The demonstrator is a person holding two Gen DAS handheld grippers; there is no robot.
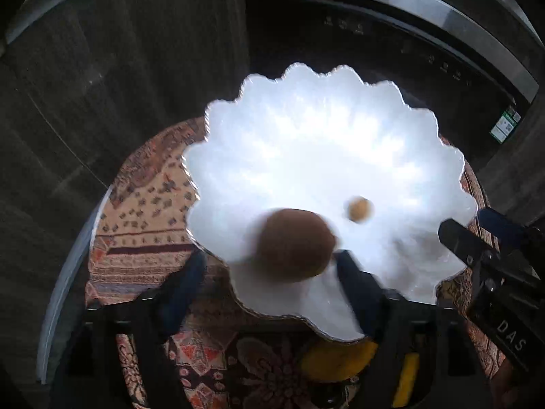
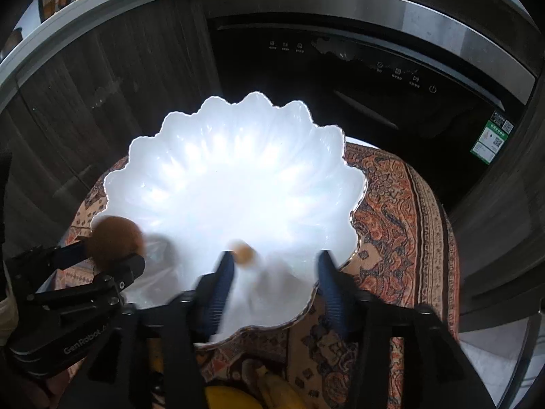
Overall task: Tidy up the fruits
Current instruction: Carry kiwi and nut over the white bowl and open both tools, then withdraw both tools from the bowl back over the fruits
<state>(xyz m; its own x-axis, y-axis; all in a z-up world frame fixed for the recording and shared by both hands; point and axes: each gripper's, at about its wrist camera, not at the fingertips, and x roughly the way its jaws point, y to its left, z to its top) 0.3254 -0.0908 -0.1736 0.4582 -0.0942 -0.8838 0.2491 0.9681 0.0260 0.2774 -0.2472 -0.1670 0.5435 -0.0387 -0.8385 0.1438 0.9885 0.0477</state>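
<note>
We hold both grippers over a white scalloped bowl that sits on a round surface covered with a patterned red-orange cloth, in front of a dark appliance with a row of touch icons. In the left wrist view, a brown kiwi-like fruit lies blurred just ahead of the left gripper, whose blue-padded fingers are spread wide to either side of it; we cannot tell whether either pad touches the fruit, and the right wrist view shows it sitting at the tip of the left gripper over the near rim of the bowl. A small tan fruit is well inside the bowl, also blurred. In the right wrist view that same small fruit is just beside the left-hand finger of the right gripper, whose fingers stand apart, gripping nothing. Yellow bananas lie on the cloth below the bowl, close to us, partly hidden by the gripper bodies. A green label is stuck on the appliance front to the right.
</note>
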